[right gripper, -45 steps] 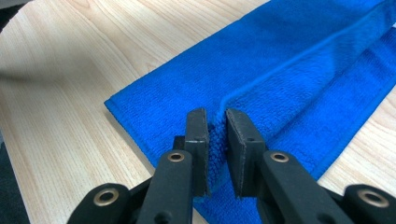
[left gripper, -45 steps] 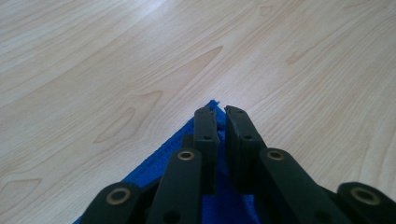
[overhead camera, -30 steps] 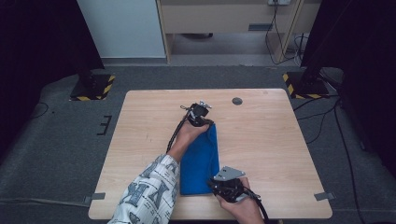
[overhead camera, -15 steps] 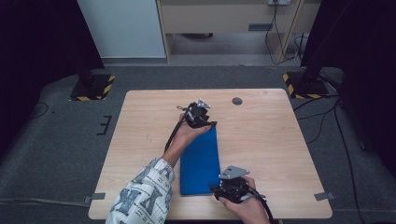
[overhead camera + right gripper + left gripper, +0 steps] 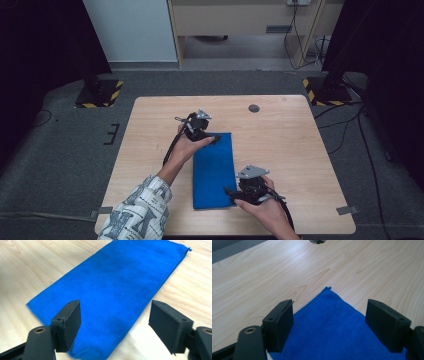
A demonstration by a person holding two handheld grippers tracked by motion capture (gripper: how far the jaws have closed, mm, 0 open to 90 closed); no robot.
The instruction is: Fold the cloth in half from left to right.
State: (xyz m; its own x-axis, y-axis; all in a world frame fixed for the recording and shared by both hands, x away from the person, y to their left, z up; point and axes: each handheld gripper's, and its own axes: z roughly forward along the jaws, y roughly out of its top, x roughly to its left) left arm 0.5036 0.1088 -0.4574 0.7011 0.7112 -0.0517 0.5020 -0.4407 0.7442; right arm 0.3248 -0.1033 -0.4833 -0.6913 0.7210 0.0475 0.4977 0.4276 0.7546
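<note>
Folded blue microfibre cloth [image 5: 214,170] lies flat mid wooden table [image 5: 300,150]. Left gripper [image 5: 212,140] and right gripper [image 5: 231,192] have just been opening; jaws spread, nothing pinched. Risk: a pad snagging a corner while lifting off, undoing the fold.

Tool [image 5: 329,322], just opened, hangs above blue cloth [image 5: 332,327] corner on table [image 5: 274,272].
</note>
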